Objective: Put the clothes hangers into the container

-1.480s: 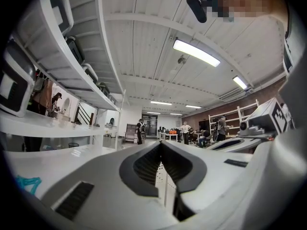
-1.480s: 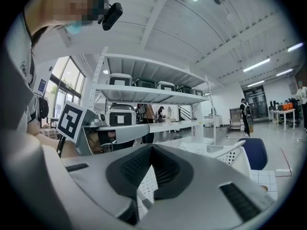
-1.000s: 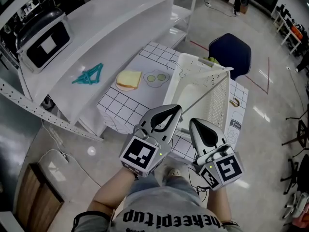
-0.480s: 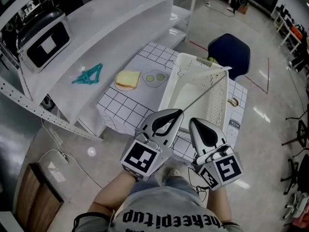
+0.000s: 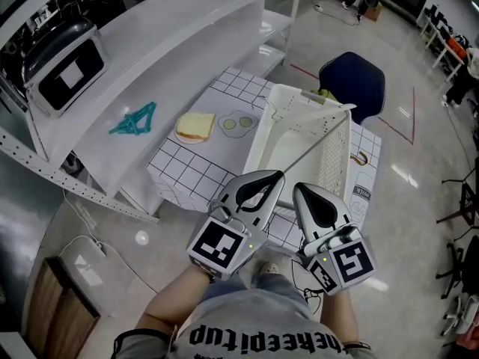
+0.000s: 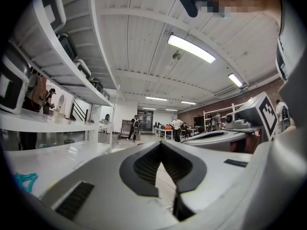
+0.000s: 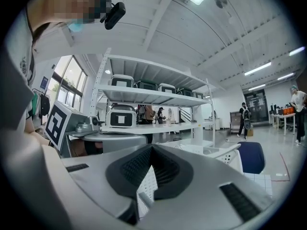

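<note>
Down below my chest, my left tongs [image 5: 274, 178] and right tongs [image 5: 300, 191] hang side by side over the near edge of the desk [image 5: 196, 172] with its checked cover, tips pointing toward the white perforated basket [image 5: 334, 163] that stands on it. Each gripper view shows its own jaws [image 6: 160, 145] [image 7: 151, 147] brought together at the tips, with only the hollow between the ribbed pads left and nothing caught in it; neither pair touches anything. The teal clothes hangers [image 5: 135, 118] lie in a small heap on the white shelf [image 5: 187, 43] to the left, well apart from both tongs and from the basket; in the left gripper view they show as a teal shape [image 6: 23, 181] at the low left. A sandwich [image 5: 196, 126] and a plate of cucumber slices [image 5: 239, 123] sit on the desk between shelf and basket. Compared with a second ago, my tongs have barely moved, the hangers lie where they were, and the whole desk has slid slightly leftward in the head view.
</note>
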Demonstrator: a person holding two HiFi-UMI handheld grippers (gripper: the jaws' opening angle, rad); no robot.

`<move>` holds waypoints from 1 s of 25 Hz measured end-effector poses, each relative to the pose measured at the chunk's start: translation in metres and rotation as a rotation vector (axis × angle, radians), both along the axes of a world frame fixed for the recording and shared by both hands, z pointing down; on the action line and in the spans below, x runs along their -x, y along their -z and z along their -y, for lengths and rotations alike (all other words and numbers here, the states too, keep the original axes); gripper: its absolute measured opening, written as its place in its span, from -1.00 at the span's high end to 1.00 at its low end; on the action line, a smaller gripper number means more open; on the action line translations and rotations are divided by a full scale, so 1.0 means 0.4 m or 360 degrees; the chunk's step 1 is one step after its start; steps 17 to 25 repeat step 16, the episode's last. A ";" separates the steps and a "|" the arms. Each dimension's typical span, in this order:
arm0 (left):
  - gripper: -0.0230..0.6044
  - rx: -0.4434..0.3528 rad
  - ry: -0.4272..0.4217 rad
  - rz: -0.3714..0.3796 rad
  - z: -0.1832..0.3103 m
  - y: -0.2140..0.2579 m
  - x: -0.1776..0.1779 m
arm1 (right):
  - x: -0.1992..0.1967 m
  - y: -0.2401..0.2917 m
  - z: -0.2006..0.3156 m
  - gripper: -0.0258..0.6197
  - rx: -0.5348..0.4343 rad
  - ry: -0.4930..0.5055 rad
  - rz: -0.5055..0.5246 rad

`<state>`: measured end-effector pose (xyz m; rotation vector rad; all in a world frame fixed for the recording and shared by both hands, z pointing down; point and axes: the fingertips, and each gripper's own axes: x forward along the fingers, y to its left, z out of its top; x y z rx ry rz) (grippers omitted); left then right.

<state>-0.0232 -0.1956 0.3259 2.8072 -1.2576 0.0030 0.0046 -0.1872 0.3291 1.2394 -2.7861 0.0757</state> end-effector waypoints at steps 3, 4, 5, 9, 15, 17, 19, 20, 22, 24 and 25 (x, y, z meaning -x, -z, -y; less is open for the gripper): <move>0.89 0.0002 -0.0010 -0.0005 0.001 0.002 -0.001 | 0.001 0.001 0.002 0.89 -0.0002 -0.0007 -0.0001; 0.89 -0.0002 -0.0014 -0.0004 0.002 0.004 -0.001 | 0.001 0.002 0.003 0.89 -0.0003 -0.0009 -0.0001; 0.89 -0.0011 -0.0019 0.0000 0.004 0.005 -0.002 | 0.001 0.002 0.004 0.89 -0.0004 -0.0011 -0.0001; 0.89 -0.0008 -0.0021 -0.0004 0.007 0.006 -0.004 | -0.002 0.003 0.008 0.89 -0.0005 -0.0016 -0.0002; 0.89 0.0001 -0.0023 0.0002 0.003 0.003 -0.011 | -0.007 0.004 0.006 0.89 -0.0013 -0.0022 0.0006; 0.89 0.0001 -0.0025 0.0003 0.003 0.002 -0.012 | -0.009 0.004 0.005 0.89 -0.0014 -0.0022 0.0006; 0.89 0.0001 -0.0025 0.0003 0.003 0.002 -0.012 | -0.009 0.004 0.005 0.89 -0.0014 -0.0022 0.0006; 0.89 0.0001 -0.0025 0.0003 0.003 0.002 -0.012 | -0.009 0.004 0.005 0.89 -0.0014 -0.0022 0.0006; 0.89 0.0001 -0.0025 0.0003 0.003 0.002 -0.012 | -0.009 0.004 0.005 0.89 -0.0014 -0.0022 0.0006; 0.89 0.0001 -0.0025 0.0003 0.003 0.002 -0.012 | -0.009 0.004 0.005 0.89 -0.0014 -0.0022 0.0006; 0.89 0.0001 -0.0025 0.0003 0.003 0.002 -0.012 | -0.009 0.004 0.005 0.89 -0.0014 -0.0022 0.0006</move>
